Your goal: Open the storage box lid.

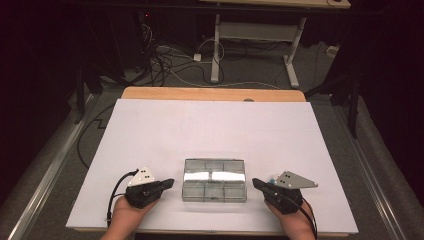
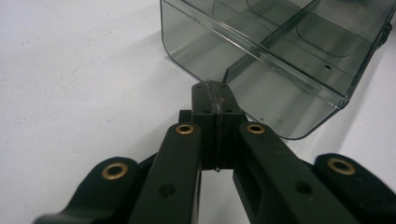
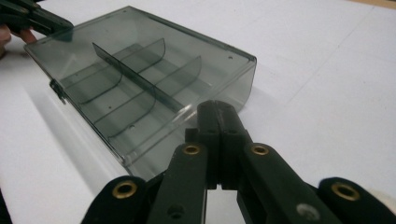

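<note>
A white sheet [image 1: 215, 125] covers the wooden table [image 1: 212, 93] at centre frame, with tangled cables [image 1: 165, 62] and a desk frame [image 1: 255, 35] above.

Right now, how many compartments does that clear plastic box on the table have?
6, in two rows of three inside the clear box: three along the far side, three along the near side. Glare on the lid hides parts of the dividers, so this is my best reading.

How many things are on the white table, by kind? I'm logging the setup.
Clear compartment box: 1
Handheld tool: 2, left tool and right tool, both shut with nothing between the jaws
Total: 3
</note>
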`<control>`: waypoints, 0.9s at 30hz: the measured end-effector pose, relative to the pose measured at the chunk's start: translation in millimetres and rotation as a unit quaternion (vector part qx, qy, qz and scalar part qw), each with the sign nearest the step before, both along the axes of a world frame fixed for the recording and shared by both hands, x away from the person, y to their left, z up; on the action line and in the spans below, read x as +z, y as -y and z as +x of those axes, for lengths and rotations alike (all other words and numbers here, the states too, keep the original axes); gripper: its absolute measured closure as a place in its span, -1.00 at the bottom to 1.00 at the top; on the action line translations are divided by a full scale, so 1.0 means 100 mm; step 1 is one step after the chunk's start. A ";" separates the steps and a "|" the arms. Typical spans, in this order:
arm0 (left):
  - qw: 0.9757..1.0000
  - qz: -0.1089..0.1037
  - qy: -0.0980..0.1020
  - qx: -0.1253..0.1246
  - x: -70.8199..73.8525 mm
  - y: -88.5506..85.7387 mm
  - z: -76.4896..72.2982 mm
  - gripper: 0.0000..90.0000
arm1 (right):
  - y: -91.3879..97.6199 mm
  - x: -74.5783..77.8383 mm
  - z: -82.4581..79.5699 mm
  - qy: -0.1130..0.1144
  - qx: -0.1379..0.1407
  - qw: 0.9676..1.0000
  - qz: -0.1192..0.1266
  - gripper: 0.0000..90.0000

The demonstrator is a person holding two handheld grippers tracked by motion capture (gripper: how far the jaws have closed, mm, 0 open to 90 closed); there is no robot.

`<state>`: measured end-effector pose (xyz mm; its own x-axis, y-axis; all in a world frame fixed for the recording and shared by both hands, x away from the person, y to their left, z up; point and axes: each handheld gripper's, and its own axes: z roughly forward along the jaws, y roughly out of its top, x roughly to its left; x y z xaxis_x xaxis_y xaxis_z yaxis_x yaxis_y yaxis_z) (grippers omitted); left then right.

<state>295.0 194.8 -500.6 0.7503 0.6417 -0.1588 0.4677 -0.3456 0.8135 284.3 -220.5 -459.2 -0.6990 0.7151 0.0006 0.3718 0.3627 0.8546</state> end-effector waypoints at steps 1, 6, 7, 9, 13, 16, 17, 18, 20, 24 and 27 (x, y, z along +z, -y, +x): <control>1.000 0.001 0.002 0.002 0.00 0.00 -0.01 0.96 | -0.02 0.03 0.00 0.004 0.005 1.000 0.002 1.00; 1.000 0.001 0.013 0.008 0.00 0.00 -0.02 0.95 | -0.09 0.08 -0.03 0.012 0.017 1.000 0.004 1.00; 1.000 0.002 0.013 0.009 0.00 0.00 -0.02 0.95 | -0.09 0.08 -0.03 0.012 0.017 1.000 0.004 1.00; 1.000 -0.001 0.015 0.010 0.00 0.01 -0.01 0.96 | -0.12 0.11 -0.04 0.015 0.027 0.999 0.010 1.00; 1.000 -0.010 0.003 0.008 0.00 0.00 0.02 0.95 | -0.16 0.13 -0.06 0.017 0.038 0.999 0.016 1.00; 1.000 -0.009 0.006 0.008 0.00 0.02 0.03 0.95 | -0.19 0.13 -0.06 0.017 0.045 0.999 0.014 1.00; 1.000 -0.008 0.008 0.007 0.01 0.03 0.03 0.95 | -0.21 0.12 -0.05 0.017 0.049 0.999 0.014 1.00; 1.000 -0.003 0.012 0.006 0.01 0.04 0.03 0.95 | -0.23 0.12 -0.05 0.017 0.051 0.998 0.015 1.00; 1.000 -0.003 0.017 0.010 0.01 0.04 0.03 0.95 | -0.28 0.11 -0.04 0.014 0.059 0.998 0.016 1.00; 1.000 -0.010 0.012 0.016 0.01 0.04 0.07 0.95 | -0.41 0.09 -0.01 0.008 0.078 0.997 0.016 1.00; 1.000 -0.007 0.002 0.021 0.00 0.06 0.11 0.95 | -0.54 0.07 0.02 0.000 0.088 0.996 0.016 1.00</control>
<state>306.3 188.8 -500.7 0.7232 0.6705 -0.1656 0.4786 -0.3137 0.8201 286.3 -166.4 -452.7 -0.8135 0.5811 0.0224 0.3053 0.3940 0.8669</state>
